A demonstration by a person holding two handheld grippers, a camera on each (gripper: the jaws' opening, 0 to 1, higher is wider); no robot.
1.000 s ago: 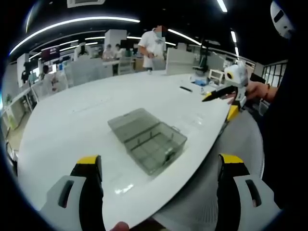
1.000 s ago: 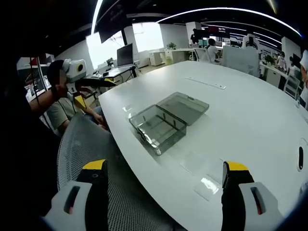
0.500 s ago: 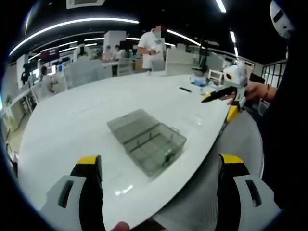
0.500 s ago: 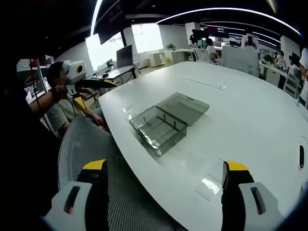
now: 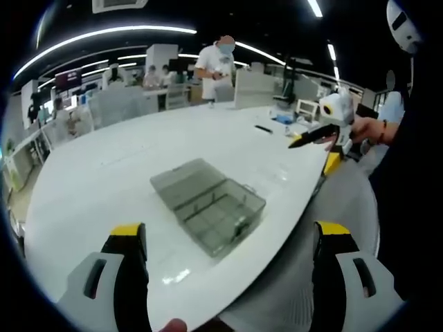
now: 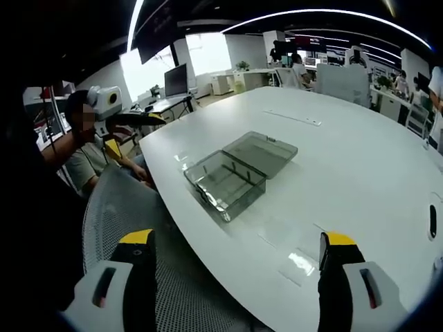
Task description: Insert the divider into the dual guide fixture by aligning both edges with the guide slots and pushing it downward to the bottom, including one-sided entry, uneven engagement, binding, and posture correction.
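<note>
On glossy white table (image 5: 104, 173): translucent grey rectangular box (image 5: 208, 205), lid open; both claws apart, empty.

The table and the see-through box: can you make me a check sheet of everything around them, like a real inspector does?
Surface: white table, glossy, with light glare near its front edge.
Job's things: clear box lying open near the table edge, its lid flat beside it; thin ribs show inside it in the left gripper view. A loose divider cannot be told.
Clutter: a small dark object and some small items farther along the table, too small to name.
Grippers: left gripper open, holding nothing; right gripper open, holding nothing.
Cables: nothing seen.
Surroundings: mesh chair at the table edge, office desks, a monitor, people standing and sitting.
</note>
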